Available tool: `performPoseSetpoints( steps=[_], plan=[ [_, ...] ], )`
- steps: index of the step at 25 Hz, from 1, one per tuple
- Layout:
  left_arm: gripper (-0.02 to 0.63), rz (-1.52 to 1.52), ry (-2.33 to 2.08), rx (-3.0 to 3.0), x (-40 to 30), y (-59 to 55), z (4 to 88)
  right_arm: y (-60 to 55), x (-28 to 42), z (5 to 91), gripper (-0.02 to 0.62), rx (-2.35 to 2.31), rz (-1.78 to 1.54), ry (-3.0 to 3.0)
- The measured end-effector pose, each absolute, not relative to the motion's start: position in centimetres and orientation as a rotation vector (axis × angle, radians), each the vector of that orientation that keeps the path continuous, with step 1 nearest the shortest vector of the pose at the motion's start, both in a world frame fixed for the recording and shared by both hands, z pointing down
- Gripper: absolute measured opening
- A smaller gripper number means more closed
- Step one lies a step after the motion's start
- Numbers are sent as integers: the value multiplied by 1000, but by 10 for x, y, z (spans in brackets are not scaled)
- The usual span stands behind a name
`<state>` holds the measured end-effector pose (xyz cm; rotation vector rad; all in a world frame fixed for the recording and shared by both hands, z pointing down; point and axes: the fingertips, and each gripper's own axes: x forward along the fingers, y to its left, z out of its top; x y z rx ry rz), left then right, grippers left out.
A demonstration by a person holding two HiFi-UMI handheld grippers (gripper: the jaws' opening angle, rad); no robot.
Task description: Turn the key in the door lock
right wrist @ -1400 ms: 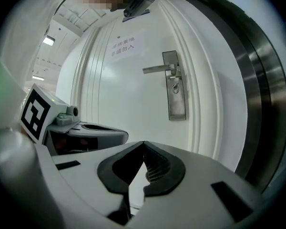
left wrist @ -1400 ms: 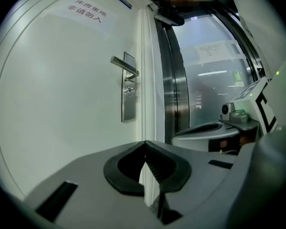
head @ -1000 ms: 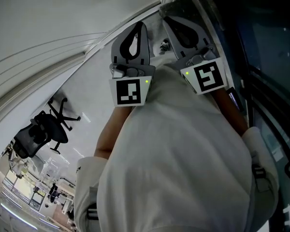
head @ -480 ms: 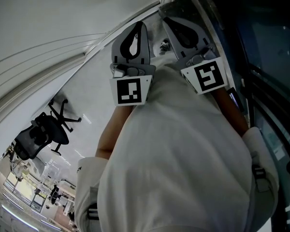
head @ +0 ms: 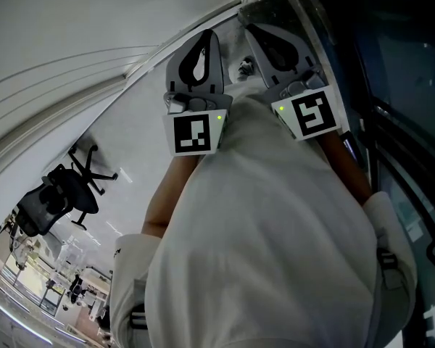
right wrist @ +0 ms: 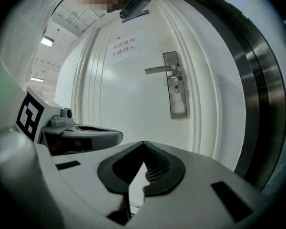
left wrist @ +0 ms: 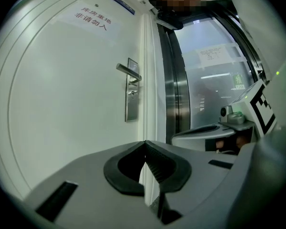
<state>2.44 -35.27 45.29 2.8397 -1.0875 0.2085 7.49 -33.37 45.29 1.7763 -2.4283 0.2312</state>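
While both tools are held side by side at the top centre of the head view, the left gripper (left wrist: pixel 144 144) is seen closed, nothing between its tips. The door lock (left wrist: pixel 132 93) is set above it, left of centre, under the lever handle (left wrist: pixel 128 71); no key can be made out. The right gripper (right wrist: pixel 143 144) is likewise shut and empty. Since the earlier pictures neither gripper is moved; only the office chair (head: pixel 54 194) is shifted slightly leftward.

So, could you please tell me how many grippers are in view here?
2. The left gripper sits left of centre in the head view, the right gripper just right of it; both are shut, empty and aimed at the white door. None seem hidden.
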Motion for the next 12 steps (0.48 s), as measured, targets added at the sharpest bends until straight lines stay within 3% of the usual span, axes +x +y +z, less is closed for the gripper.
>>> performPoseSetpoints(
  steps=[12],
  plan=[
    [9, 202, -1096, 2831, 20, -351, 453, -332, 72, 454, 3, 1774, 234, -2422]
  ],
)
